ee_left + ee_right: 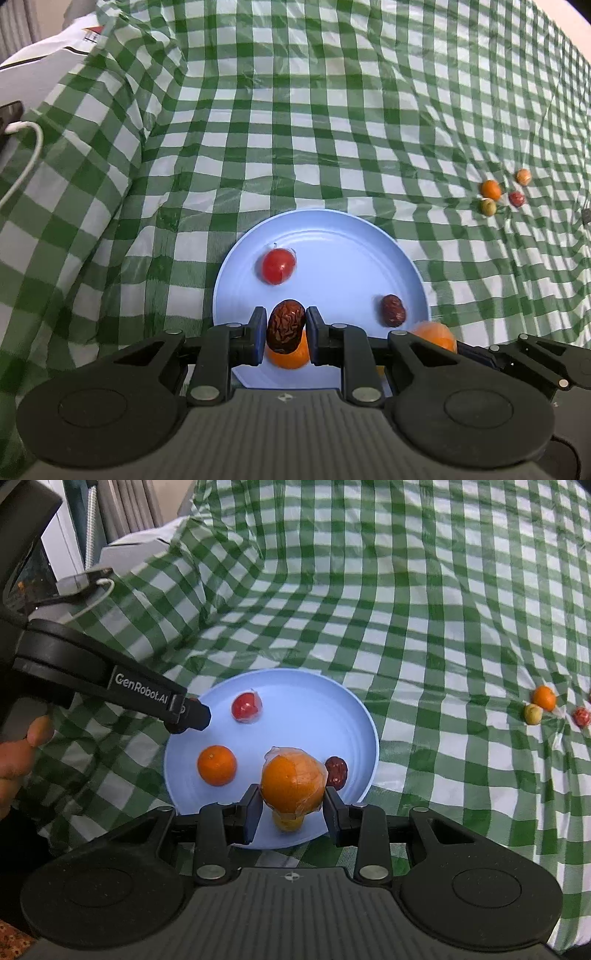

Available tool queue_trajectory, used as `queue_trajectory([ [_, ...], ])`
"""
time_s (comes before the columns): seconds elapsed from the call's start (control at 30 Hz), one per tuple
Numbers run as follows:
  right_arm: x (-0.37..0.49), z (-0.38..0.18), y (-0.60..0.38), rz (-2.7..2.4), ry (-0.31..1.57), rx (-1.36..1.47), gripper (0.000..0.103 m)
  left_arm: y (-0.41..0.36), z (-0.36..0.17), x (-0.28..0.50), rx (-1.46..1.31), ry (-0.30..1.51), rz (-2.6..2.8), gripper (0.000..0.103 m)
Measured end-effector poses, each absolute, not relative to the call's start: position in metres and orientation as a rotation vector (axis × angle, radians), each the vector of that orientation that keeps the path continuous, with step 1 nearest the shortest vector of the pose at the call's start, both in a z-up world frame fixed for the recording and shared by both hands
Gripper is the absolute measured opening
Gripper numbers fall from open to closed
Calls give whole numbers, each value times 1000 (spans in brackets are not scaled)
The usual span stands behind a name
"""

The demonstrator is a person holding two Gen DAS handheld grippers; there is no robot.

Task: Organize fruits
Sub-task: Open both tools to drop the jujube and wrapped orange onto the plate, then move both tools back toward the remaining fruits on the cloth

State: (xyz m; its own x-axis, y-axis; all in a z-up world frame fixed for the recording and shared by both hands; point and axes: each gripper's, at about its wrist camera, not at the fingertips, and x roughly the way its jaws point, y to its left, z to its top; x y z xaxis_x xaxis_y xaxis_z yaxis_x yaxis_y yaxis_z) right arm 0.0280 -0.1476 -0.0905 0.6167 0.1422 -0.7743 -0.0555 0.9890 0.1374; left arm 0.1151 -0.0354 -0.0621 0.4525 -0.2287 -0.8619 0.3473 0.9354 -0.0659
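The left gripper (286, 326) was clamped on a wrinkled dried jujube (285, 325), held above the near rim of the light blue plate (347, 254). The right gripper (293, 805) was clamped on a plastic-wrapped orange (291, 784) over the same plate. On the plate lay a wrapped red fruit (279, 266), a second jujube (392, 310) and a bare orange (217, 765). Four small fruits (502, 192) sat well apart on the green checked tablecloth (332, 110).

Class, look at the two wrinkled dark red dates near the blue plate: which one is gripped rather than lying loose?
The date pinched between the left gripper pads, upright above the blue plate. The other date lies loose on the plate near its right edge.
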Motion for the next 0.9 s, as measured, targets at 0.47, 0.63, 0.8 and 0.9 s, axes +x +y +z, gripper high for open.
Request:
queue_trajectory([
  [0.47,49,-93,-148,116,896,107,82,-36,-58,122,161,999,-330,103],
  [0.63,25,-80,-150,126,940,137,87,-20,-46,98,180,1013,-321,103],
  [0.8,-11,-65,-145,117,946,148,95,5,-37,62,144,1042,-282,103],
  [0.9,-25,-56,-142,111,926,135,96,12,-34,42,148,1041,-275,103],
])
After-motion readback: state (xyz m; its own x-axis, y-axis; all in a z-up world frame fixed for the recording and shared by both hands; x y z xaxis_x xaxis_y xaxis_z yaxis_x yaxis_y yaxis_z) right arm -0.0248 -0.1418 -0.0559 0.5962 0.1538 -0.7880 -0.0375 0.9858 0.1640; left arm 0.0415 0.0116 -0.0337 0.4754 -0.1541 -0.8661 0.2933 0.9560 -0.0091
